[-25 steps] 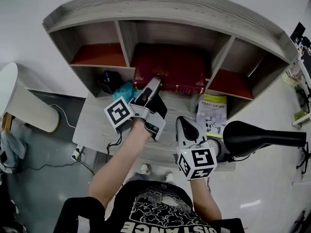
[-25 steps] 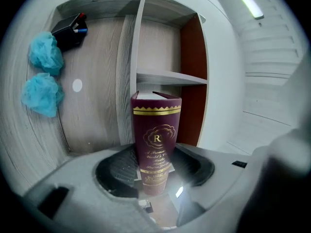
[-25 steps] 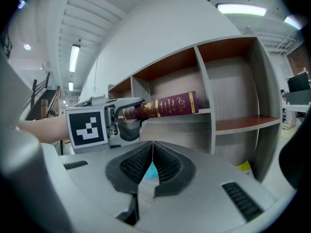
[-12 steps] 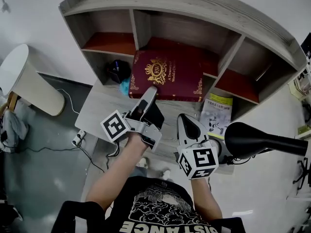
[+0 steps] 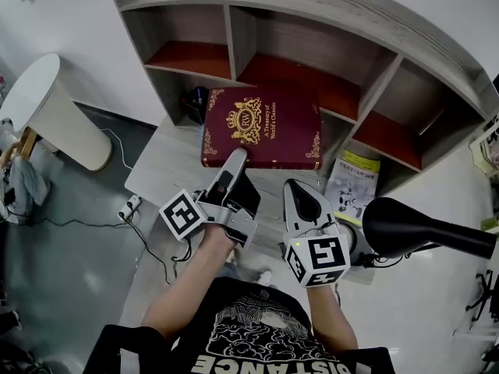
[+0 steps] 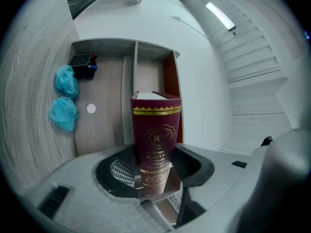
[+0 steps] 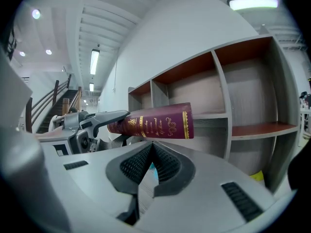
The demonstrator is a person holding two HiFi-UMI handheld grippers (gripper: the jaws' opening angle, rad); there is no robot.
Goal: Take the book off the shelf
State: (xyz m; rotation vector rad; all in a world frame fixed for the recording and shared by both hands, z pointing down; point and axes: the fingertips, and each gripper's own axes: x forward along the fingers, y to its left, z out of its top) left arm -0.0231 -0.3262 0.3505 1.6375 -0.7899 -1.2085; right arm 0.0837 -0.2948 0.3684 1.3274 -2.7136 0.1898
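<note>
A thick maroon book (image 5: 261, 127) with gold lettering is held level above the desk, cover up, in front of the grey shelf unit (image 5: 312, 22). My left gripper (image 5: 232, 166) is shut on the book's near edge. In the left gripper view the book (image 6: 155, 130) stands between the jaws, clamped at its lower end, and the left gripper (image 6: 154, 178) points at the shelf's compartments. My right gripper (image 5: 300, 201) hovers lower right of the book, shut and empty. The right gripper view shows the book's spine (image 7: 155, 123) held by the left gripper (image 7: 92, 123), beyond the right gripper (image 7: 148, 164).
The grey desk (image 5: 168, 170) runs below the shelf. Two crumpled blue cloths (image 6: 64, 96) and a black box (image 6: 82, 64) lie at its back left. A yellow-topped booklet (image 5: 351, 181) lies at right, beside a black lamp-like object (image 5: 421, 228). A white round stool (image 5: 54, 115) stands at left.
The left gripper has drawn the book out of the middle compartment toward me; its cover now shows fully in front of the shelf. The right gripper has hardly moved.
</note>
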